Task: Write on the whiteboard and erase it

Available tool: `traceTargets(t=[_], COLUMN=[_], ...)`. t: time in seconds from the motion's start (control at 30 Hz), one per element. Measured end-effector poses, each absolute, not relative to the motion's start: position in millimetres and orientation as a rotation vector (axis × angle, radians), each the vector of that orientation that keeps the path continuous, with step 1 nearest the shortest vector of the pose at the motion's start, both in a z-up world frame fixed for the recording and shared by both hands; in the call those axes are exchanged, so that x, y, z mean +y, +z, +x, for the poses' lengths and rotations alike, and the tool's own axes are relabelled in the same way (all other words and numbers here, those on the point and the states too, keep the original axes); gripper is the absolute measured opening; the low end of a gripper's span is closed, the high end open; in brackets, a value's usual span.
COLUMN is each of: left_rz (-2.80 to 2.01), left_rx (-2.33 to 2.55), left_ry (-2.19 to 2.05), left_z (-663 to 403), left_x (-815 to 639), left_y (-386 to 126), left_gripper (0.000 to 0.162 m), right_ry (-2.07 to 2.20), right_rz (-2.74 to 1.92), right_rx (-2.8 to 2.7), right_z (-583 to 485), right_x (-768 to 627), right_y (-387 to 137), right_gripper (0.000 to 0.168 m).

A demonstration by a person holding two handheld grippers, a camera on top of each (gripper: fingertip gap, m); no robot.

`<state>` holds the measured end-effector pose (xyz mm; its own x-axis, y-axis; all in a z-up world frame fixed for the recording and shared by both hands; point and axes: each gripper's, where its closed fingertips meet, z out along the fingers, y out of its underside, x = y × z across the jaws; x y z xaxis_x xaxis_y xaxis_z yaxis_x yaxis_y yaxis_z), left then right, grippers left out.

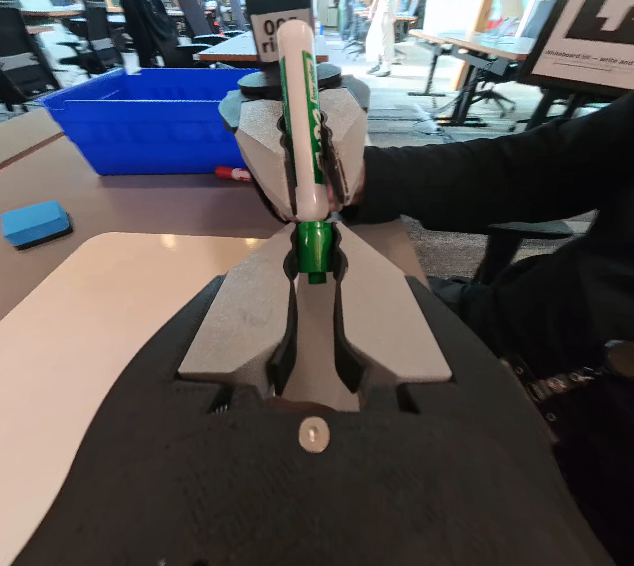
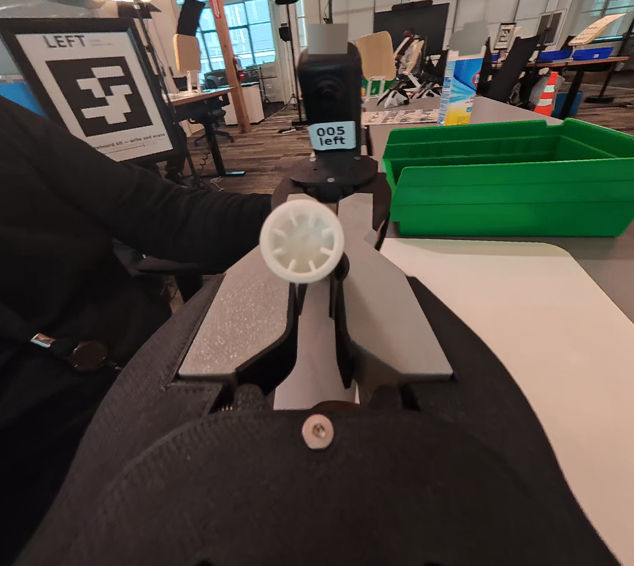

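The left gripper [image 1: 315,252] pinches the green cap [image 1: 314,249] of a marker between its fingertips, the cap's small end pointing back toward the camera. Facing it, the right gripper [image 1: 310,172] clamps the white marker barrel [image 1: 302,124], which runs lengthwise between its fingers with its rounded rear end sticking out past them; the barrel's front end meets the cap's mouth. Both hover above the whiteboard [image 1: 103,292], with a blue eraser [image 1: 34,222] lying beside it on the table [image 1: 154,203]
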<state>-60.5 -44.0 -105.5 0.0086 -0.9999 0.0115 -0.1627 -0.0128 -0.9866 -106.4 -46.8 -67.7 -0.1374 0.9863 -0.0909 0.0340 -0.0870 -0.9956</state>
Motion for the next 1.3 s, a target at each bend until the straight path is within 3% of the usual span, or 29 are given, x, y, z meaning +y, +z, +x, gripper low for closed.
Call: traceTargets(t=[0.33,0.43,0.9,1.07,1.13,1.3], left_rz=[-1.205,-1.166,-1.452,-1.446,-1.465,-1.452], left_rx=[1.141,1.125,1.257,1.257,1.208,1.166], left_ry=[0.206,0.412,-1.251,-1.587,-1.519,-0.868], left_z=[-73.6,-75.9,-54.2,-61.5,-60.6,-58.6], left_x=[52.1,60.0,-41.8,-62.6,-49.4,-2.9], left_y=[-114.0,-112.2,-101.0,-92.0,-93.8,-109.4], left_gripper=[0.013,0.013,0.013,0.013,0.014,0.013], right_ry=[1.263,1.366,1.43,1.478,1.432,1.329], right_rz=[-1.544,-1.581,-1.241,-1.171,-1.202,-1.374], right_rx=[-0.895,-0.779,-1.144,-1.222,-1.188,-1.052], right_z=[-97.6,-95.3,-103.4,-106.6,-106.4,-102.4], right_x=[29.3,36.8,-33.2,-50.9,-41.6,-5.9], right_y=[-86.3,-86.1,-54.9,-52.8,-54.2,-67.1], right_gripper=[0.014,0.014,0.014,0.014,0.014,0.014])
